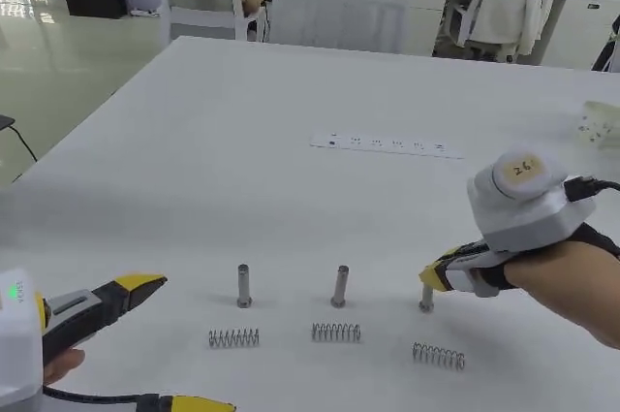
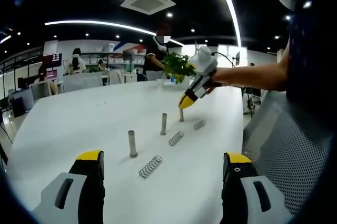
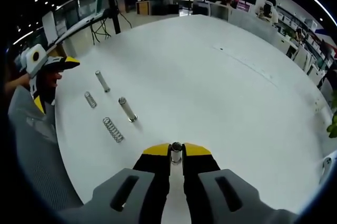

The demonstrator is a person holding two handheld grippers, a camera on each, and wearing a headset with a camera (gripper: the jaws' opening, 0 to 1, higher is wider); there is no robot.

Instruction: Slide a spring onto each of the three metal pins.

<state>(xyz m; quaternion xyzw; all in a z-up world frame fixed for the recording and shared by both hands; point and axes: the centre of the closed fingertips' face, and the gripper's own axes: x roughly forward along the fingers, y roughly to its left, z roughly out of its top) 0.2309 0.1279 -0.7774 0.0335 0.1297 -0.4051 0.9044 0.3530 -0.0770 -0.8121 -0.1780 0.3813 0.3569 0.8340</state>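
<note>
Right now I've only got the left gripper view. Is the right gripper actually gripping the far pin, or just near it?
Observer: Gripping. In the right gripper view the right gripper has its fingers shut on the top of that pin.
Operator: Anything beyond the pins to watch for?
Observer: The head view shows a power strip set in the table, well past the pin row.

3 springs point(image 1: 336, 332) before 3 pins point(image 1: 339, 286)
</note>
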